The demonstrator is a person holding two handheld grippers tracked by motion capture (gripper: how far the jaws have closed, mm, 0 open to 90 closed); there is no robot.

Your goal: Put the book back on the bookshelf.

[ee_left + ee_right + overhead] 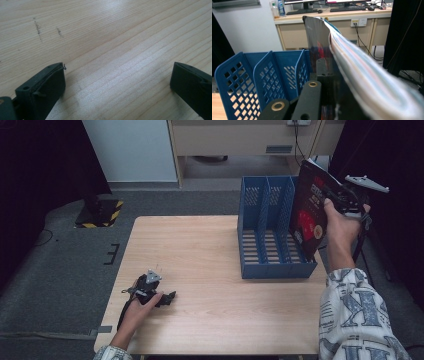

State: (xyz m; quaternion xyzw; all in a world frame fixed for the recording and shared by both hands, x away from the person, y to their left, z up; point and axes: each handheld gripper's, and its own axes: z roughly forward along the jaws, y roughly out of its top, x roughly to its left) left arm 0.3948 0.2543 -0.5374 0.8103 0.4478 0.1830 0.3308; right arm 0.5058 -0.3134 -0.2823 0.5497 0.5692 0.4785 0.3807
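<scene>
**Thick magazine held over the blue file rack, left gripper idle on the table**

The right gripper (pixel 334 195) is clamped on a thick, glossy magazine with a dark cover and red graphics (pixel 311 212). In the high view the magazine stands nearly upright, tilted, above the right-hand end of the blue plastic three-slot file rack with perforated dividers (pixel 265 227); its lower corner overlaps the rack's right wall, and whether it touches that wall cannot be made out. White and red lettering runs across the cover, but it is too small and blurred to read. The hand (pixel 340 227) covers much of the gripper's body. In the right gripper view one jaw lies against the cover while the fanned page edges (pixel 372 82) hide the other, and the near pages are out of focus.

The left gripper (pixel 159 296) rests on the pale wooden table (pixel 200 255) near its front left corner, well apart from the rack. In the left gripper view its jaws stand wide with bare wood between them; both are cut off by the frame edges. Faint dark scuff marks (pixel 37 27) show on the grain.
</scene>
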